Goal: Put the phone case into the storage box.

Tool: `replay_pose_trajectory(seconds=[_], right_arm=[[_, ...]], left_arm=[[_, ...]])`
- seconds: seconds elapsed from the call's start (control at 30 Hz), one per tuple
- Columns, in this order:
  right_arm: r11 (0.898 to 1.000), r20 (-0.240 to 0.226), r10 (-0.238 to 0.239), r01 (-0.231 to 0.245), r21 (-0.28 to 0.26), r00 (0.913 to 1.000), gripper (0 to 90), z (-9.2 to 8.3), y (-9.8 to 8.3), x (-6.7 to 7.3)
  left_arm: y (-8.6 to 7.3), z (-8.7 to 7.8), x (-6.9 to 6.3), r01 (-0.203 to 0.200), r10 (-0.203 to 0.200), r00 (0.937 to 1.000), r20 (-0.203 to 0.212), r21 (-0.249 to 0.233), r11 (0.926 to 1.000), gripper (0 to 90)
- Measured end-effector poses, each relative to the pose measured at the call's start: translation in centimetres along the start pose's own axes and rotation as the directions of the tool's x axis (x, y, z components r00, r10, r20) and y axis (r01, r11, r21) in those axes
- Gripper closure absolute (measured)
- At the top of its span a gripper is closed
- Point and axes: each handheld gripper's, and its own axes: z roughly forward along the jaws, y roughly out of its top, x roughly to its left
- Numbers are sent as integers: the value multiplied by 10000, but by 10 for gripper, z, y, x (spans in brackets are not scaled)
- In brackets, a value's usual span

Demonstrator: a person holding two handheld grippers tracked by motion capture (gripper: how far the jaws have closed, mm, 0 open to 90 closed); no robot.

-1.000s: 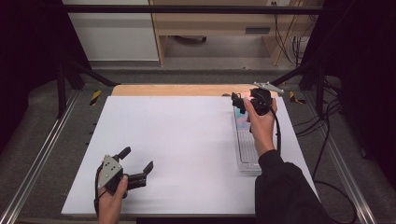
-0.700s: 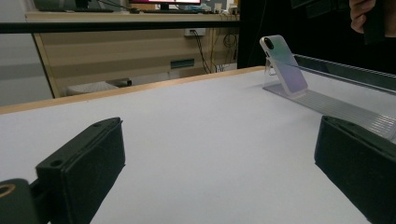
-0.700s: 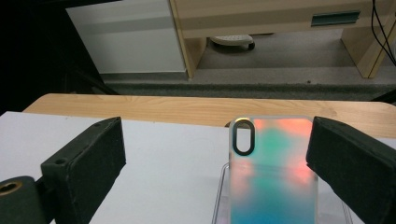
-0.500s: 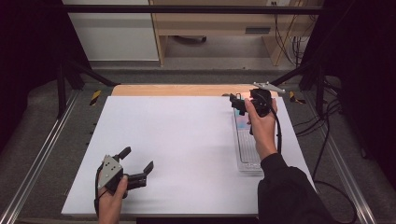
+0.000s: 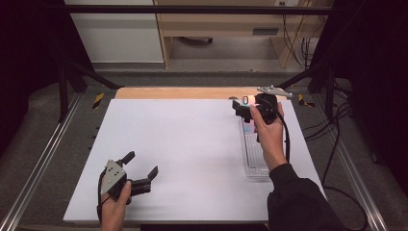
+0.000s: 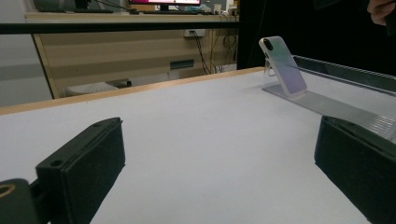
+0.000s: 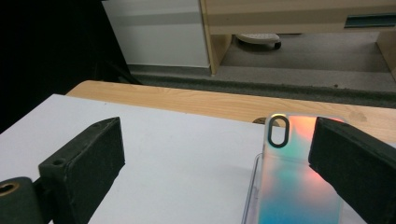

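The white worktop [image 5: 183, 159] carries a clear ribbed stand [image 5: 254, 156] along its right side. Propped at the stand's far end leans a phone case [image 7: 294, 186], iridescent from orange-pink to teal, with an oval camera cut-out near its top. The right gripper [image 5: 243, 109] hovers by it, its fingers just opened and gripping nothing. The left gripper [image 5: 142, 166] rests near the front-left, fingers spread and empty.
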Motion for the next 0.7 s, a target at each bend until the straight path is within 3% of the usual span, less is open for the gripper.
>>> replay_pose_trajectory(seconds=[0.7], right_arm=[[9974, -271, -675, 681, 236, 9974, 38, -20, -4, 13]], left_arm=[[0, -1, 0, 58, -58, 10000, -30, -11, 10000, 9]])
